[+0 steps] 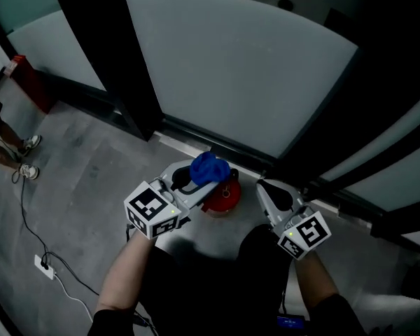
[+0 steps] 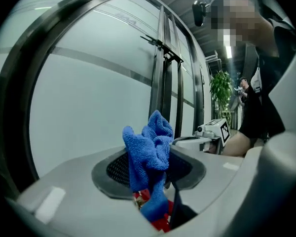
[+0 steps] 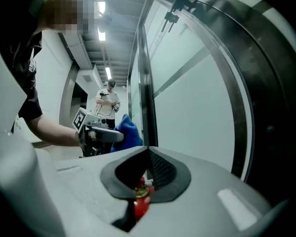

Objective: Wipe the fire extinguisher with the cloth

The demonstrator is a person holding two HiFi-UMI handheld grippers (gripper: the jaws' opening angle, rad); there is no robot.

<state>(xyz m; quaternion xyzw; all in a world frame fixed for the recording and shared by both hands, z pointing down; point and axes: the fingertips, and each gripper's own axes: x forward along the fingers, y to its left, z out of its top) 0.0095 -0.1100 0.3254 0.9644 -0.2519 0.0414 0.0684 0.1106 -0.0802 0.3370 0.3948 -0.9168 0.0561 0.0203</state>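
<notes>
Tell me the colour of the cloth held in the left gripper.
Blue. The cloth shows best in the left gripper view.

Grey floor (image 1: 84,159) carries a red fire extinguisher (image 1: 224,200) and a white power strip (image 1: 44,266).

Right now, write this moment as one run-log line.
left tongs: shut on blue cloth | right tongs: shut, empty | fire extinguisher: on floor, under cloth | contact: unclear
</notes>
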